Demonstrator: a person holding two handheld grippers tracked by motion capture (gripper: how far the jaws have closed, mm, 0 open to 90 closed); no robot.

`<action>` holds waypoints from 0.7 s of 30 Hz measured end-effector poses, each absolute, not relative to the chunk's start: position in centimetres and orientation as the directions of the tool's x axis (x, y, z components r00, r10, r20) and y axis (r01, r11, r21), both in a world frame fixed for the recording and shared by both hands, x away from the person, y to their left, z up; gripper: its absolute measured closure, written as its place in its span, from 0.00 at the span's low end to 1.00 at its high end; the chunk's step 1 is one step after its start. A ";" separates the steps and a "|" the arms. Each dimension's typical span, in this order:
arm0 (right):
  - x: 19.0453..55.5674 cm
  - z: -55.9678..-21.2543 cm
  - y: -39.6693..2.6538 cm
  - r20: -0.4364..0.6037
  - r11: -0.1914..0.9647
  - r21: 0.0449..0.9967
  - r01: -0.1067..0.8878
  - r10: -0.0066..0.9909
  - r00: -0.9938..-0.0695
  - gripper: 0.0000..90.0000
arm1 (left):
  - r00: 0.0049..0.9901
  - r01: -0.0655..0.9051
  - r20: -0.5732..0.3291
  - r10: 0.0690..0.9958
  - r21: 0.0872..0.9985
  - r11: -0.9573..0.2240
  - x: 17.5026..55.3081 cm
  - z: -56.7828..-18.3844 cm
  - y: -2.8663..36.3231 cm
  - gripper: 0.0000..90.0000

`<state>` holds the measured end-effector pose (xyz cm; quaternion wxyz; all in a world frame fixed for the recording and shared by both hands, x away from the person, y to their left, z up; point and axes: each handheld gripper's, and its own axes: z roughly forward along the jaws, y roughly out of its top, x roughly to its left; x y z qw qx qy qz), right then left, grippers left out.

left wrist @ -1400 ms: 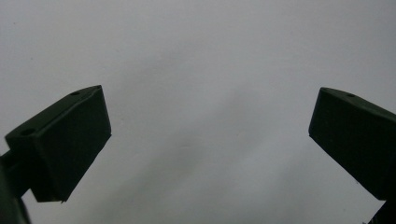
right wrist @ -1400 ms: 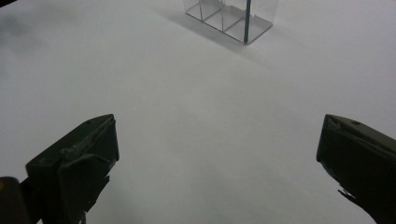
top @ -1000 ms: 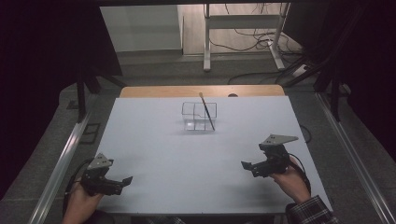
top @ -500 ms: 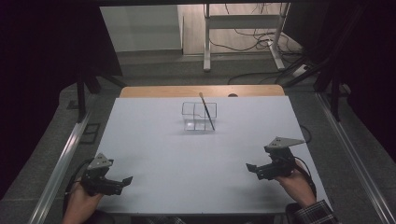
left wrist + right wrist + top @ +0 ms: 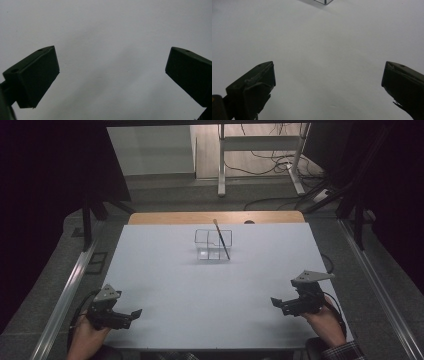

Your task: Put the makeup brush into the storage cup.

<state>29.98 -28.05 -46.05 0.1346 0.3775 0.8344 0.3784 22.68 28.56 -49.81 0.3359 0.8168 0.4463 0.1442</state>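
Bench [image 5: 165, 285] white, bare near the person. Toward the far middle: a clear holder [image 5: 213, 244], split into compartments, with a brush [image 5: 221, 239] standing in it. The brush leans, pale tip up and toward the far edge, dark handle running down into the near right compartment as far as can be told.

Left hand-held gripper [image 5: 131, 314] low at the near left corner, jaws spread wide, nothing between them; in the left gripper view only bench surface lies between the jaws. Right hand-held gripper [image 5: 276, 303] near the right edge, jaws also wide and empty. Its view catches a corner of the holder [image 5: 323, 1] at the top. Both well apart from the holder.

Handling, as judged:
- Brush looks light, thin, stiff; a round shaft may roll or slip between flat pads. Take it on the exposed shaft above the rim, below the pale tip, and lift along its lean.
- Holder looks like thin clear plastic or glass: light, smooth, likely to slide or tip if the brush drags on the wall. The other gripper could steady a side wall.
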 end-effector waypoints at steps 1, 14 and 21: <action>29.9 -46.1 -28.2 0.061 0.427 0.733 0.530 0.734 -0.677 0.00 | 0.560 0.632 -0.064 0.826 0.677 -0.376 22.7 -49.8 28.6 0.00; 28.8 -46.0 -29.9 0.056 0.407 0.733 0.545 0.763 -0.644 0.00 | 0.560 0.633 -0.063 0.826 0.676 -0.377 22.7 -49.8 28.5 0.00; 28.3 -46.0 -30.9 0.047 0.395 0.737 0.549 0.780 -0.624 0.00 | 0.560 0.632 -0.063 0.826 0.676 -0.377 22.7 -49.8 28.5 0.00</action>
